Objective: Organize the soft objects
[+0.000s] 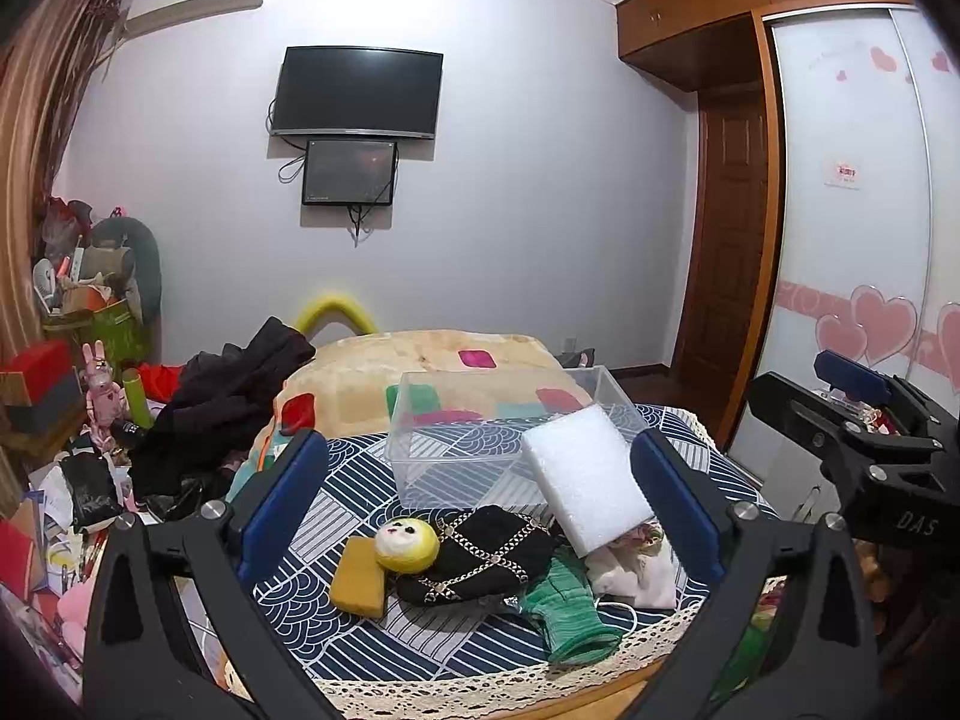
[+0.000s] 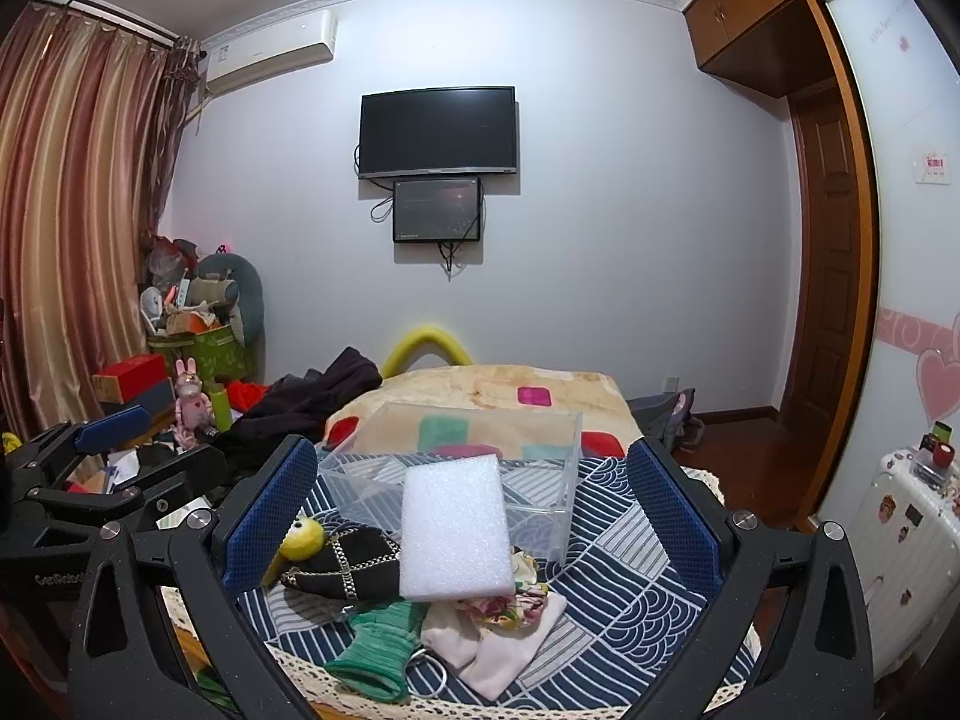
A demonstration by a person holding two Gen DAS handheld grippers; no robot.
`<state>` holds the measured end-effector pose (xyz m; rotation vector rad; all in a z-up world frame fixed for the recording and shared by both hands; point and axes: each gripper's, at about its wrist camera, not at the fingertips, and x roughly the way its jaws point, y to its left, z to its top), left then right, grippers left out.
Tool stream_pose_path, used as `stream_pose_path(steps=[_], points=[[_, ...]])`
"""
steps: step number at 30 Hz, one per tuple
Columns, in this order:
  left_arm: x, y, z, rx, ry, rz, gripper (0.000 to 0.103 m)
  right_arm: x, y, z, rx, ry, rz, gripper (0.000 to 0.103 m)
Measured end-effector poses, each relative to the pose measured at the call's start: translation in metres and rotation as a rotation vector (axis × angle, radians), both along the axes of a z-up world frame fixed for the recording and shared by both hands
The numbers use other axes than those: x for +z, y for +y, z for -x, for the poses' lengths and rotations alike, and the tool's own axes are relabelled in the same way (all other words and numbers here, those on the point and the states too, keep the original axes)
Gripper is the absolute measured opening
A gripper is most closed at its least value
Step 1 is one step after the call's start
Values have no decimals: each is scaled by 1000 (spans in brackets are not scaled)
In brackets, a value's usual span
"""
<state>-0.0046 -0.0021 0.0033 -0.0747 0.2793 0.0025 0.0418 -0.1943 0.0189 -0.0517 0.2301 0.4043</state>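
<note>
Sorting has barely begun on this patterned tablecloth [image 1: 360,480]: a clear plastic box [image 1: 456,438] stands with nothing visible inside, while the soft things meant for it lie heaped just in front. A white foam block [image 1: 585,474] leans tilted against the box's near wall, resting on the pile rather than in the container. Beneath and beside it sit a black quilted pouch with a chain pattern [image 1: 480,552], a yellow felt ball with a painted face [image 1: 407,545] touching the pouch's left edge, a yellow sponge [image 1: 358,576] just left of the ball, a green knitted piece [image 1: 570,612] trailing toward the lace hem, and a bundle of pale and floral cloth [image 2: 510,618] at the right of the heap.

Both tools hover above the near edge of the table, neither touching anything. The left gripper [image 1: 480,498] has its blue-padded jaws spread wide, framing the whole pile; the right gripper [image 2: 474,516] is likewise held wide apart and carries nothing — its view centres on the foam block, which appears the most reachable item.

Judged from this layout, nothing is yet stowed: every soft object remains outside the box, and all of them are left to move. The foam block, lying on top, would likely need lifting first, since it covers part of the pouch and cloth beneath — though that is inference only.
</note>
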Motion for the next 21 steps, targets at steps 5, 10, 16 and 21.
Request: stream_pose_path(steps=[5,10,16,21], points=[[1,-1,2,-2,-3,-5,102,0,0,0,1,0,-1,103],[1,-2,3,-2,-6,-7,102,0,0,0,2,2,3,103],[2,-2,3,-2,-7,-4,103,0,0,0,2,1,2,103],[3,-3,3,-2,-8,-3,103,0,-1,0,1,-2,1,103]])
